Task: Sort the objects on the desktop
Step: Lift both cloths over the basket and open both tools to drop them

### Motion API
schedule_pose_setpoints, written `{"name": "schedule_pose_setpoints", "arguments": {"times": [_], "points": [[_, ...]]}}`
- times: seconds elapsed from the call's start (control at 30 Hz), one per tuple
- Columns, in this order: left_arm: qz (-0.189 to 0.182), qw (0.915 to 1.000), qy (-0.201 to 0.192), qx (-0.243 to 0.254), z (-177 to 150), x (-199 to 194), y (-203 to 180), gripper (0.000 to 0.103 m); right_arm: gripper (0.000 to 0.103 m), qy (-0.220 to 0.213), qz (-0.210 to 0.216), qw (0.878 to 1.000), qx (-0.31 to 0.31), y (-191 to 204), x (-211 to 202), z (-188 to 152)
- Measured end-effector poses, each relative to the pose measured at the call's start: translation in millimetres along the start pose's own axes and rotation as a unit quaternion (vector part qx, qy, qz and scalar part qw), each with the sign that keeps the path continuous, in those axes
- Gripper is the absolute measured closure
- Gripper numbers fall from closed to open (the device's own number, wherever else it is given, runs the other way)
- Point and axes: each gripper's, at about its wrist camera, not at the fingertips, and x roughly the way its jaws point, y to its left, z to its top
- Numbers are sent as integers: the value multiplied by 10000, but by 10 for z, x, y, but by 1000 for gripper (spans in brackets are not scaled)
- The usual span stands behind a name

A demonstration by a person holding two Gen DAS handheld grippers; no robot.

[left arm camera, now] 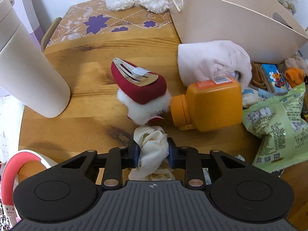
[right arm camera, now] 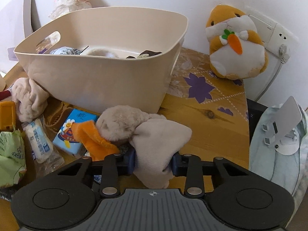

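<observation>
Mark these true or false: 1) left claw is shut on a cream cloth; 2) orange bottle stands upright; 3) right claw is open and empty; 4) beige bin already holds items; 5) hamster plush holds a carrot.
1) True: the left claw is shut on the cream cloth.
2) False: the orange bottle lies on its side.
3) False: the right claw grips the duck plush.
4) True: the beige bin holds several items.
5) True: the hamster plush holds one.
</observation>
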Motion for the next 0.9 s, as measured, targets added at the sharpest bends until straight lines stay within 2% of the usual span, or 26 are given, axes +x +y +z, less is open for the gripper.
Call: {"name": "schedule_pose_setpoints", "arguments": {"times": [0.2, 0.43, 0.67, 0.9], "points": [[127, 9998, -108, -97, -103, -92, -14, 77, 72, -76, -103, 9998, 159, -34, -170, -91], [55, 9992, -391, -21, -107, -332, -56, 77, 72, -215, -73, 9985, 492, -72, -416, -152], [-69, 9973, -727, 18, 82, -583, -81, 77, 72, -385, -47, 9960, 807, -119, -624, -95], [-108, 9924, -1217, 137, 443, -816, -79, 77, 72, -693, -77, 9937, 880, -156, -826, 66]]}}
